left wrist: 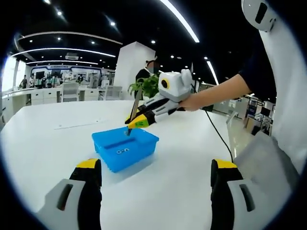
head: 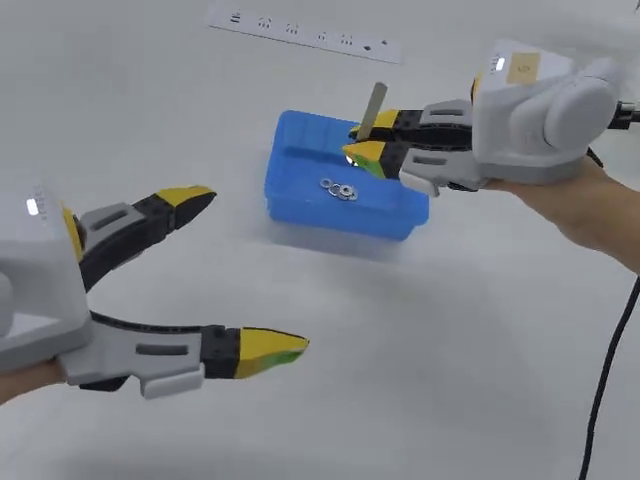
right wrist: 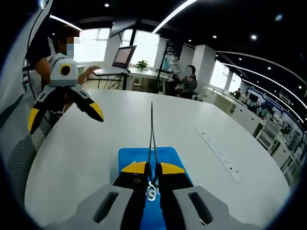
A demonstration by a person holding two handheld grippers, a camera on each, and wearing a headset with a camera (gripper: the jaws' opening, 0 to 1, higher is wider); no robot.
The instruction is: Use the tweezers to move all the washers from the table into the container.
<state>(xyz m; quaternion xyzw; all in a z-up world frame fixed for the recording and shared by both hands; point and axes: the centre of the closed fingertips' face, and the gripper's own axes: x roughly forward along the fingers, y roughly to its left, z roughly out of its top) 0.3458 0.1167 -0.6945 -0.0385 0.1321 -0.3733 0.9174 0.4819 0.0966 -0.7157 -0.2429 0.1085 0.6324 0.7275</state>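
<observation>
Several small silver metal washers lie clustered on the floor of the blue rectangular plastic container, which sits mid-way across the white table. Thin grey metal tweezers stand tilted over its far right corner, tips pointing down into it, pinched between the nearly closed jaws of the right gripper. The left gripper hangs well apart on the near left, jaws spread wide and holding nothing; a white power strip lies beyond the container, and a black cable trails at the right.
</observation>
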